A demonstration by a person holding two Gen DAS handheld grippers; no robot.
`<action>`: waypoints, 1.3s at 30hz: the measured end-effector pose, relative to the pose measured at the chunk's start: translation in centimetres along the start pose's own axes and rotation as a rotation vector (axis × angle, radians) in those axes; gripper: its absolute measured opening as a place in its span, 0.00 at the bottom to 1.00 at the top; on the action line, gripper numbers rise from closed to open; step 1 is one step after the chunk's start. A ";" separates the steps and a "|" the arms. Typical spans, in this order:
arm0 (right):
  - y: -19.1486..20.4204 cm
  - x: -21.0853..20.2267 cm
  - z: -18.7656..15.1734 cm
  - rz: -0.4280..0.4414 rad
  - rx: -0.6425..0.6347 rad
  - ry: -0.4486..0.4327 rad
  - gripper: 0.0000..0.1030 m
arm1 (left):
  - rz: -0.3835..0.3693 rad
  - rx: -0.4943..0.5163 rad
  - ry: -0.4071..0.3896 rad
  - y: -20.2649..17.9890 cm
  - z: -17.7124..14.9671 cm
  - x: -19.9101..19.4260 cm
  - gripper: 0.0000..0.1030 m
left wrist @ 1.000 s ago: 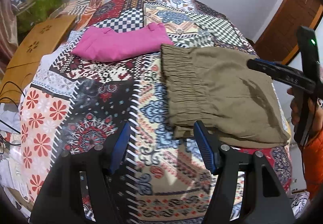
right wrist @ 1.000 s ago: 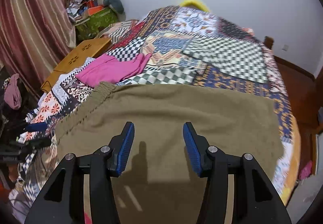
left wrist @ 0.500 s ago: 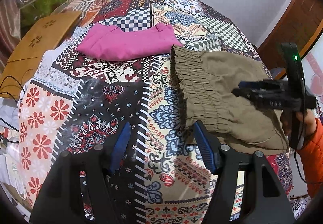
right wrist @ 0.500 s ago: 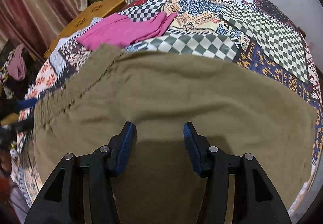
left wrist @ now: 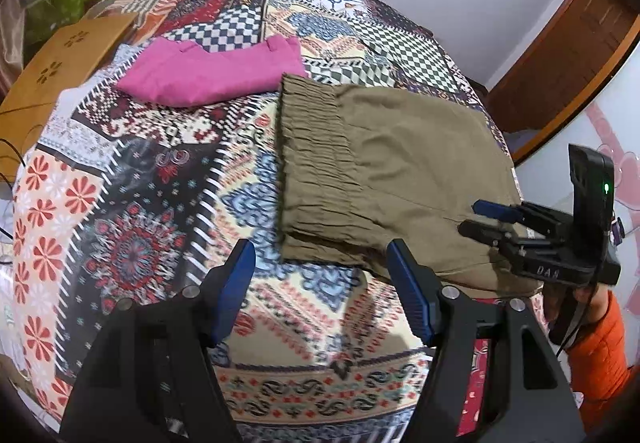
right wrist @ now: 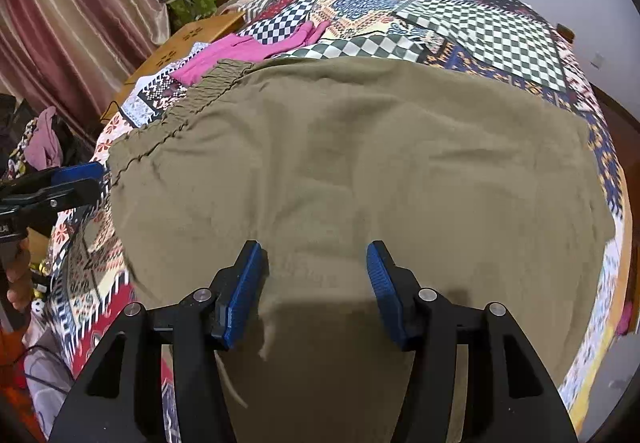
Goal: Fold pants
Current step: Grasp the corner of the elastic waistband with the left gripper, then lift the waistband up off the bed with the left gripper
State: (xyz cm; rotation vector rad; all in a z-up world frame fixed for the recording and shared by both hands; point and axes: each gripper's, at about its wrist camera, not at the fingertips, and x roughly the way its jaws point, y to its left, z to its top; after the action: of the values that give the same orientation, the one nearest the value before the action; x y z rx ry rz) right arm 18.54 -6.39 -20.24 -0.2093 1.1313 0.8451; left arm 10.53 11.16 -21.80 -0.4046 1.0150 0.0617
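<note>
The olive pants (left wrist: 392, 171) lay flat on the patterned bedspread (left wrist: 160, 211), beside a folded pink garment (left wrist: 208, 75). Both the left gripper (left wrist: 320, 287) and right gripper (right wrist: 316, 283) stood spread, pinching nothing. Each probably needed a near-edge corner, lifted evenly together.

Olive pants (right wrist: 360, 171) on patchwork bedspread (right wrist: 460, 31)

Lettering on right gripper (left wrist: 486, 221), at four o'clock in left wrist view.
Pale raised characters on black body, apparently "DAS", last one uncertain. Lit green dot at three o'clock on upright black housing, unlabelled. In right wrist view, cut-off pale mark at nine o'clock on left gripper (right wrist: 84, 181), unreadable. Nothing else legible.
</note>
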 end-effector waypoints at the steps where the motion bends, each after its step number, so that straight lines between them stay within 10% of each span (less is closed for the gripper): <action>1: 0.0 -0.2 -0.3 0.000 0.004 -0.004 0.49 | -0.007 -0.007 0.004 -0.1 0.0 0.0 0.66; 19: -1.4 -1.7 -3.7 0.020 0.087 -0.060 0.52 | -0.237 -0.203 0.120 -0.8 0.3 3.1 0.66; 32: -1.5 -1.8 -3.7 0.022 0.081 -0.065 0.53 | -0.219 -0.243 0.071 -0.5 2.7 5.2 0.66; 39: -1.4 -1.9 -3.8 0.023 0.084 -0.066 0.53 | -0.136 -0.200 0.026 -0.8 3.2 5.5 0.44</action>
State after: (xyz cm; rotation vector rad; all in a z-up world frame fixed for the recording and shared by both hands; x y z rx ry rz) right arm 16.52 -10.36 -20.69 -0.0979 1.1065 0.8177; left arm 16.20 10.81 -24.66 -0.6576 1.0077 0.0364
